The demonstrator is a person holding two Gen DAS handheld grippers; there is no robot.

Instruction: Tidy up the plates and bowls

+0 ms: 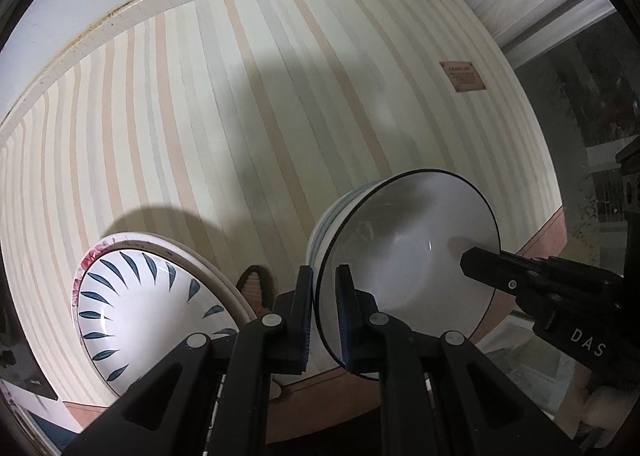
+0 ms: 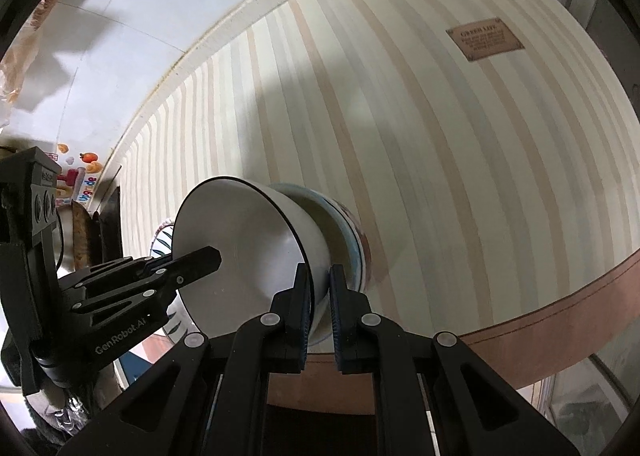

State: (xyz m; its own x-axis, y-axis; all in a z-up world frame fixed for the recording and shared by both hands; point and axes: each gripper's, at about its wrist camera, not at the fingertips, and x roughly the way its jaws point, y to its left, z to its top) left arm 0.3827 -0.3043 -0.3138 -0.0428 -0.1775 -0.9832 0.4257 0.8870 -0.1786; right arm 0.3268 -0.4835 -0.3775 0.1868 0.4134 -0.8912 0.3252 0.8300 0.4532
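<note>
Bowl in both grips now: the white bowl [image 1: 408, 256] with the thin dark rim hangs tilted over the striped surface [image 1: 240, 116], left gripper [image 1: 324, 296] pinching its near rim, one of its fingers [image 1: 304, 308] outside the wall and one inside. Right gripper [image 2: 320, 296] pinches the opposite rim the same way, so the load is shared and it can't swing. More bowls seem nested beneath it. Off to the left sits the leaf-patterned bowl [image 1: 132, 308] on a plate [image 1: 224, 276], probably the stacking spot
</note>
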